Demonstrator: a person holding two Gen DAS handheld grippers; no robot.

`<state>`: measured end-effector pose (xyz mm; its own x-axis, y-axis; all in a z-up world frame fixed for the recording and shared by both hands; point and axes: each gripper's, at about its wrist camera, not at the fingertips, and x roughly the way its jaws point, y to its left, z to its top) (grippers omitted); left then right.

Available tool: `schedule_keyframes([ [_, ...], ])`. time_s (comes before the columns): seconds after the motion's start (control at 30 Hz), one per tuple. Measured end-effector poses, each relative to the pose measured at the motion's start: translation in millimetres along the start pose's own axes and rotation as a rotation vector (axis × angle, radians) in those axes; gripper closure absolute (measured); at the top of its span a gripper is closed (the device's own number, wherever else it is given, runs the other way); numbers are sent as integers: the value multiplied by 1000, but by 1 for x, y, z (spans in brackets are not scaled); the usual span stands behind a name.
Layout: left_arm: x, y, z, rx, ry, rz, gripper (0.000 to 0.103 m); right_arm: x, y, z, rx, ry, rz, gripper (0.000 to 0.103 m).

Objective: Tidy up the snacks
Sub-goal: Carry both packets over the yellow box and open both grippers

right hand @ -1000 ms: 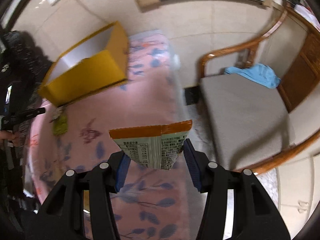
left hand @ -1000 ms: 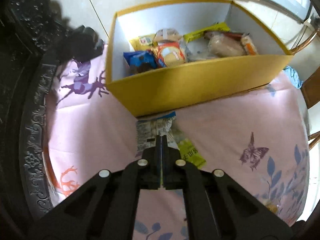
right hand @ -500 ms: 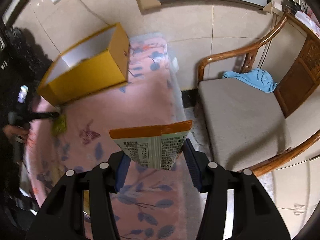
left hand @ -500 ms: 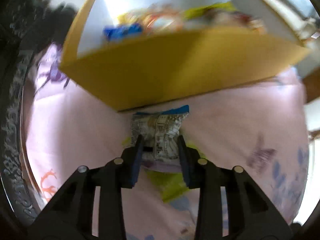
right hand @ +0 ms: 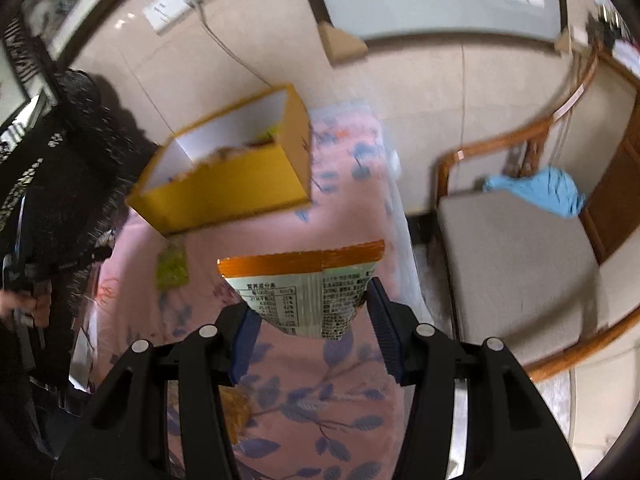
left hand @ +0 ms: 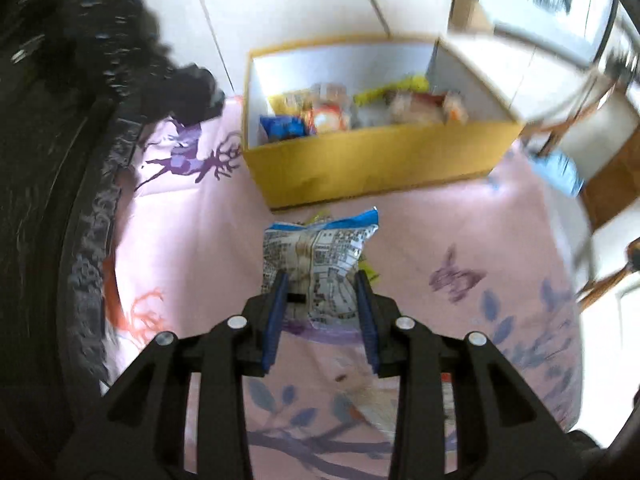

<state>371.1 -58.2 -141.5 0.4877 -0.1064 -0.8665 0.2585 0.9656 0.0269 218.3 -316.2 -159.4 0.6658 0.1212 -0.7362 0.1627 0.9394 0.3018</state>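
A yellow cardboard box (left hand: 376,160) with white inner walls stands at the far side of the pink tablecloth (left hand: 460,216), with several snack packets inside. My left gripper (left hand: 320,290) is shut on a blue-edged snack packet (left hand: 320,248), held above the cloth just before the box. A green packet (left hand: 370,274) peeks out from behind it on the cloth. In the right wrist view, my right gripper (right hand: 312,300) is shut on an orange-edged snack packet (right hand: 304,280), raised over the cloth, with the box (right hand: 224,192) far to the upper left and the green packet (right hand: 172,268) lying below it.
A wooden chair with a grey cushion (right hand: 516,264) and a blue cloth (right hand: 540,190) stands right of the table. Dark carved furniture (left hand: 80,200) lines the left side. A person's hand (right hand: 12,300) shows at the left edge. The wall rises behind the box.
The left gripper went from shut above the blue-edged packet to gripping it across its sides, then lifted it and drew back from the box. The right gripper rose slightly with its packet.
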Motion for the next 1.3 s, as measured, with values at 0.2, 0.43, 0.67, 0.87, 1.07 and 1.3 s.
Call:
schedule_keyframes([
  [0.2, -31, 3, -29, -119, -54, 14, 69, -25, 21, 9, -40, -67, 37, 50],
  [0.43, -45, 1, -16, -110, -122, -19, 69, -29, 42, 34, -64, -151, 82, 51],
  [0.67, -37, 6, 40, -60, -144, 31, 69, 4, 70, 95, -62, -151, 154, 51],
  [0.87, 2, 29, 118, -79, -124, 154, 68, 55, 117, 178, -177, -121, 98, 51],
  [1.07, 43, 34, 192, -36, -143, 219, 68, 128, 148, 251, -237, -70, -14, 51],
  [1.3, 41, 42, 215, -74, -169, 190, 68, 165, 143, 271, -177, -9, -12, 51],
])
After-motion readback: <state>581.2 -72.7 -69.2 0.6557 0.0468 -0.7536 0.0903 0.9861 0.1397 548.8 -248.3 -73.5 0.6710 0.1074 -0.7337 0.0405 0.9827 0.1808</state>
